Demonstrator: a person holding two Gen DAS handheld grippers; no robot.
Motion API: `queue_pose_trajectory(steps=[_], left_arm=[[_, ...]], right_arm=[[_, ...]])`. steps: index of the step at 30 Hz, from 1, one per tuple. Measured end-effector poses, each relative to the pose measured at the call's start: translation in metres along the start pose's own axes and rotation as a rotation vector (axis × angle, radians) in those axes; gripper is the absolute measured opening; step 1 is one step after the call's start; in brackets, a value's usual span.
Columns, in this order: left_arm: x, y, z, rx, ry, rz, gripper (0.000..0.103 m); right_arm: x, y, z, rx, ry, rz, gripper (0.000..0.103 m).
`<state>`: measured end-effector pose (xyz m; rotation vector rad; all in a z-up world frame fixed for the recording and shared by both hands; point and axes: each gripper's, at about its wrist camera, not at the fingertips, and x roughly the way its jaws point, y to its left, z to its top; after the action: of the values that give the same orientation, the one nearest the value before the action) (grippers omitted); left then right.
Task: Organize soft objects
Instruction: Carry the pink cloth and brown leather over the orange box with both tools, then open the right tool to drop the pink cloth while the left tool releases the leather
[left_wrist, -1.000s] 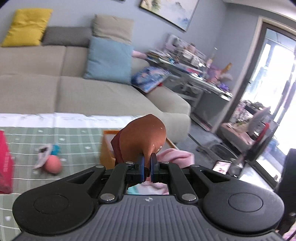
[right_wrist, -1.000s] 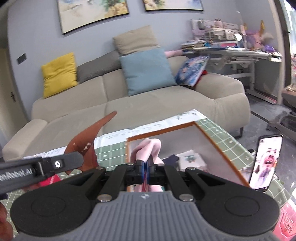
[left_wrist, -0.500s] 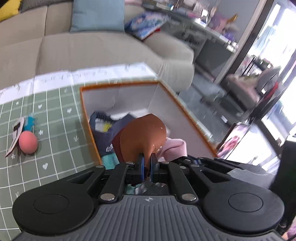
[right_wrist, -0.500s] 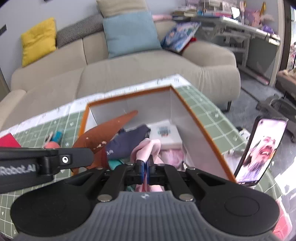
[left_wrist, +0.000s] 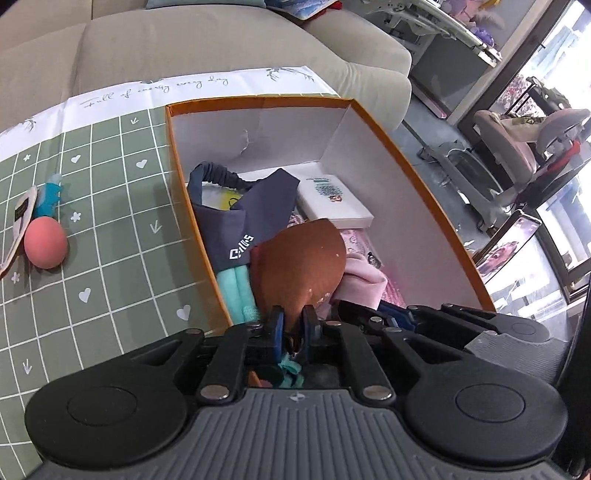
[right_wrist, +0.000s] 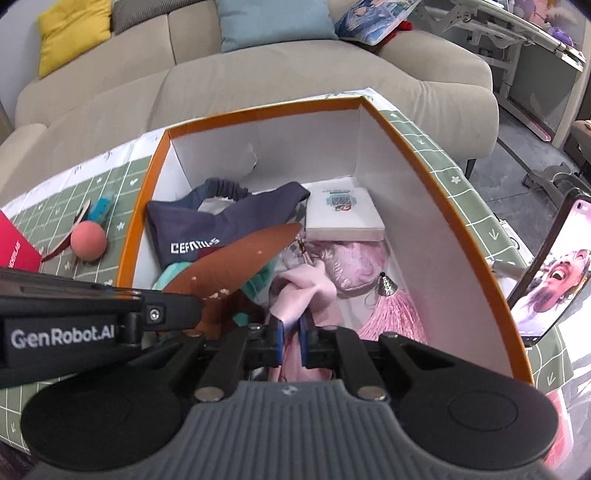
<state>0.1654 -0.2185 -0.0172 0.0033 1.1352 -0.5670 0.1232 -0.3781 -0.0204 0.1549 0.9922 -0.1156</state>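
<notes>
- Left gripper (left_wrist: 292, 325): jaws just easing apart, brown cloth (left_wrist: 299, 269) between, over orange box (left_wrist: 424, 177).
- Right gripper (right_wrist: 290, 336): likewise loosening on pink cloth (right_wrist: 301, 291).
- Step: depositing. Next: release fully; pink ball (left_wrist: 46, 242) waited at nine o'clock.

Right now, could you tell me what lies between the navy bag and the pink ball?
The box's orange left wall stands between the navy bag and the pink ball, then bare green mat. The left wrist view shows it best.
</notes>
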Motion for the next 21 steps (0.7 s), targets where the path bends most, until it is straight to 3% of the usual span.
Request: queue_pose_trajectory(steps=[5, 15, 19, 21], left_arm=[[-0.006, 0.000, 0.000, 0.029, -0.010, 0.011, 0.025], [-0.034, 0.012, -0.001, -0.026, -0.059, -0.044, 0.040], [-0.052, 0.017, -0.006, -0.024, -0.102, -0.055, 0.047], [-0.061, 0.020, -0.010, -0.015, -0.125, -0.055, 0.048]], right_arm=[[-0.001, 0.002, 0.001, -0.007, -0.004, -0.021, 0.035], [-0.012, 0.008, 0.002, -0.044, -0.017, -0.049, 0.050], [-0.025, 0.013, 0.003, -0.060, -0.033, -0.074, 0.068], [-0.034, 0.015, 0.003, -0.059, -0.051, -0.079, 0.070]])
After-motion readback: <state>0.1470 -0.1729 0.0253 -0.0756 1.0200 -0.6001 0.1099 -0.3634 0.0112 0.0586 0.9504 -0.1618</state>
